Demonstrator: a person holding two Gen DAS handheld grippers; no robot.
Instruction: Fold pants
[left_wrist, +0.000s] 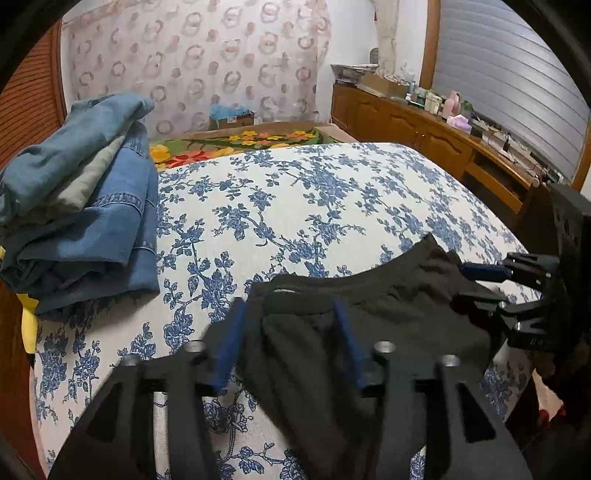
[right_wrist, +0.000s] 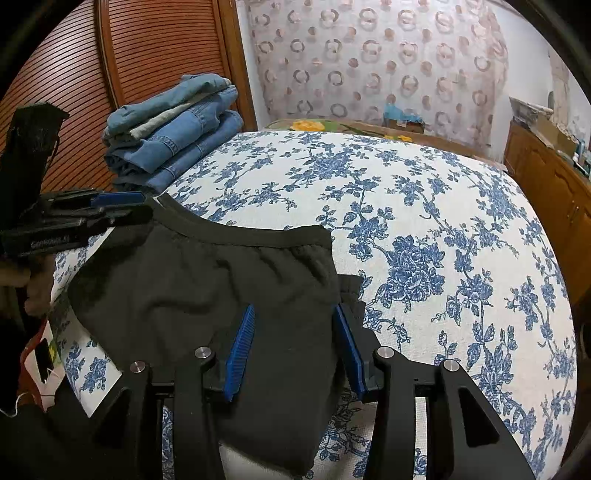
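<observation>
On the bed (right_wrist: 443, 206), black pants (right_wrist: 207, 295) lie near its front edge.
My left gripper (left_wrist: 291, 343) and my right gripper (right_wrist: 295, 347) both stand about half open over the pants, the fabric between the blue pads but not pressed; folded jeans (right_wrist: 177, 136) are stacked behind.

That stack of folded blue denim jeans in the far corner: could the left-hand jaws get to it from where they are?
Probably yes. The stack of folded blue denim jeans sits uncovered on the flowered bedspread, with only bare spread between. The left gripper, jaws open, straddles the black pants.
</observation>
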